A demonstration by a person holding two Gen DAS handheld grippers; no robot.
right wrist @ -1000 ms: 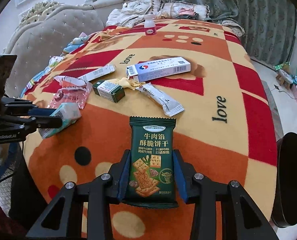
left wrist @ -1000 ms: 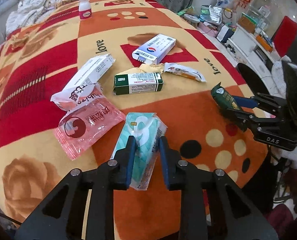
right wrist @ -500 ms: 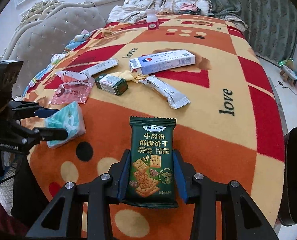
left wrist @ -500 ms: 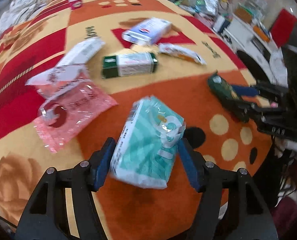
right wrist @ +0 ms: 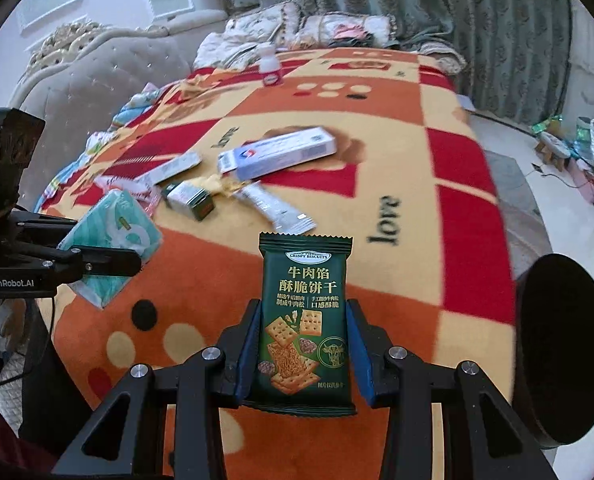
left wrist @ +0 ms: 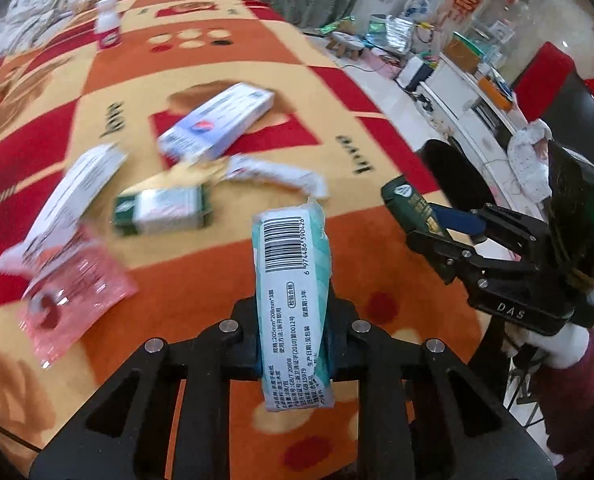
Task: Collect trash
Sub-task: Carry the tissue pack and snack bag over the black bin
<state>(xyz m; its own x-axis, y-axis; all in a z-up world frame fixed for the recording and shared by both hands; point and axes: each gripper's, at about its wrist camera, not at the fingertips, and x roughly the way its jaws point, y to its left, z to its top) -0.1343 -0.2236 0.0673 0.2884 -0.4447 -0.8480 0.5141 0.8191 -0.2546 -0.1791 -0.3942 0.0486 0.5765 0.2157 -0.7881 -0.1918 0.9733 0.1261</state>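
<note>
Now both steeply down-tilted: left hand-held gripper (left wrist: 293, 344) closing on tissue pack (left wrist: 293, 300), right hand-held gripper (right wrist: 303, 354) pinching biscuit packet (right wrist: 305, 320).

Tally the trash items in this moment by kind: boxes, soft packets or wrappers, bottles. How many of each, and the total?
Boxes: 3 (blue-white box, green box, long white box)
Soft packets: 4 (tissue pack, biscuit packet, pink wrapper, white sachet)
Bottles: 1 (white bottle)
Total: 8

L gripper (left wrist: 293, 344), jaws closing, pinches tissue pack (left wrist: 293, 300) upright, barcode side facing cam. R gripper (left wrist: 437, 224) at blanket's (left wrist: 377, 92) right edge holds green snack pack (left wrist: 413, 208). Boxes, wrappers mid-blanket, blurred.
</note>
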